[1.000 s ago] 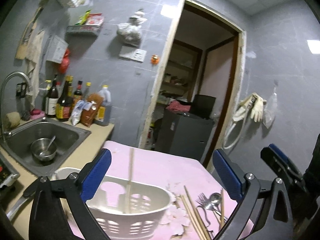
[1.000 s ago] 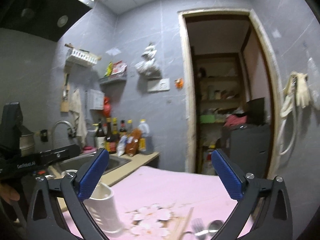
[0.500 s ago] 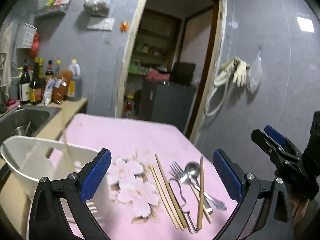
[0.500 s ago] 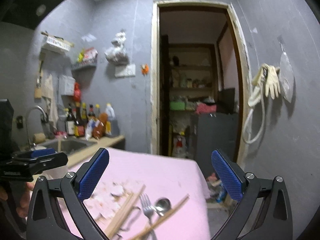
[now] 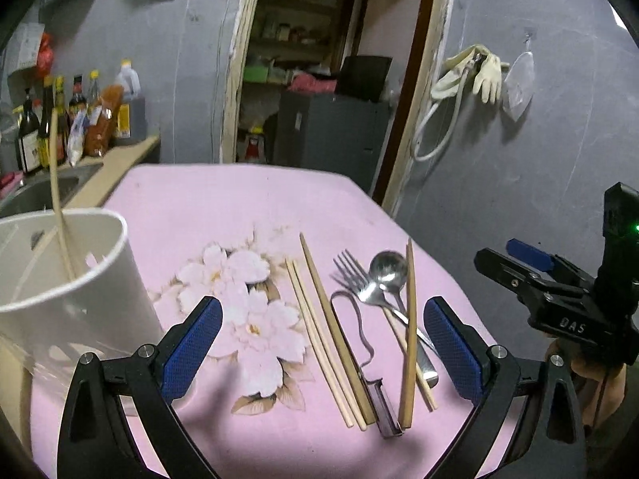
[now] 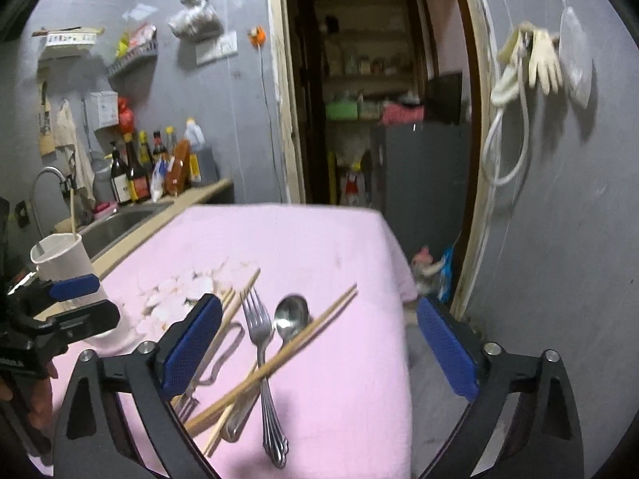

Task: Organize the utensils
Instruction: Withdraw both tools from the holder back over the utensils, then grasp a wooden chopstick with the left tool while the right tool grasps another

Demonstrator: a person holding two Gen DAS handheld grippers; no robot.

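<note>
On the pink floral cloth lie several wooden chopsticks, a metal fork, a spoon and a metal peeler. A white utensil holder at the left holds one chopstick. My left gripper is open and empty, just above the utensils. My right gripper is open and empty over the fork, spoon and chopsticks. The holder shows at left in the right wrist view.
A sink and counter with several bottles stand left of the table. An open doorway with a grey cabinet is behind. Gloves and a hose hang on the right wall. The table's right edge drops to the floor.
Both grippers have swung right and tilted down from the holder and sink toward the utensils on the cloth. Both stay open and empty.
</note>
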